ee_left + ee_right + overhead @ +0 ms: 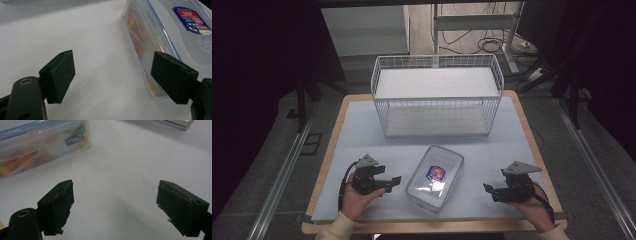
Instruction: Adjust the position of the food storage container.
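Front and centre, a clear plastic food container point(435, 178) lies on the pale mat point(362, 135), lid on, set at a slant between the two grippers and just in front of the wire basket. A red and blue label point(436, 173) sits on the lid; its print is too small to read from above. In the left gripper view the container point(172, 37) runs off the top and right edges, and orange shapes show through its cloudy side wall, too blurred to name. In the right gripper view the container point(40, 145) is cut off at the top left corner, with the same orange blur inside and a small blue sticker on its end.

Left gripper point(391, 183), held in the left hand point(354, 197), points toward the container, jaws spread wide with nothing between them; in its own view the far jaw sits close against the container's side, though contact is hard to judge. Right gripper point(488, 191), in the right hand point(532, 207), also stands wide open and empty, well apart from the container, over bare mat.

Behind, the white wire basket point(437, 97) stands on the mat's far half with a white panel in it. The wooden table point(332, 150) edge frames the mat. Beyond it the floor is dim; cables point(477, 42) trail near a metal frame.
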`<state>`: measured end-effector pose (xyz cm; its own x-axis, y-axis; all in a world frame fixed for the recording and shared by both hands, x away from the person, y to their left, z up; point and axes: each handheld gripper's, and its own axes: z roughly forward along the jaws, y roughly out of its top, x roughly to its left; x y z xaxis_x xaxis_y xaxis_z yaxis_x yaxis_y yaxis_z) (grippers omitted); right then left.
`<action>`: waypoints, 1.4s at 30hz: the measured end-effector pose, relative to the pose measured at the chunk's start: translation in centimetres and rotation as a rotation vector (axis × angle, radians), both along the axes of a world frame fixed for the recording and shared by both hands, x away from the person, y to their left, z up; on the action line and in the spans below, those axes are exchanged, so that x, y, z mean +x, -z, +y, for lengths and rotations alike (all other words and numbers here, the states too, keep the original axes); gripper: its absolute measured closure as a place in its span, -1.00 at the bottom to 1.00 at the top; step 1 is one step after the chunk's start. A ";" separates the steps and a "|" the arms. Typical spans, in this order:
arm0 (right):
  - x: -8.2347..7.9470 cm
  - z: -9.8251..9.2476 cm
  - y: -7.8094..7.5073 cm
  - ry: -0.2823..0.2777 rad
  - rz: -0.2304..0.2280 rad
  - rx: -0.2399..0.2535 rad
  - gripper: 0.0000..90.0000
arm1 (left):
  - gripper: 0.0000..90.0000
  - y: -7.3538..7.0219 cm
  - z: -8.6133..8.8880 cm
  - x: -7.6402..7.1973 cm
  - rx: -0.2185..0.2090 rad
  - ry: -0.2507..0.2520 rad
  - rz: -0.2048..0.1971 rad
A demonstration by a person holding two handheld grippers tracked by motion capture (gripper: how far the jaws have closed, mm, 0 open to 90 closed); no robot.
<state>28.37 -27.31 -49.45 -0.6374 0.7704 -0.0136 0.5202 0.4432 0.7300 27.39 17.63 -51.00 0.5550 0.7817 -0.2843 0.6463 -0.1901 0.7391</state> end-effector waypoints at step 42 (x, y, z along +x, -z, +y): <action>0.1 0.7 0.6 -0.014 0.015 -0.054 -0.67 | 0.99 -4.7 -3.3 -1.0 -0.078 0.198 -0.001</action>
<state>28.50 -26.60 -50.07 -0.6485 0.7599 -0.0454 0.5244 0.4892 0.6969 26.37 14.34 -46.34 0.6960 0.6333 -0.3385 0.6009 -0.2557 0.7573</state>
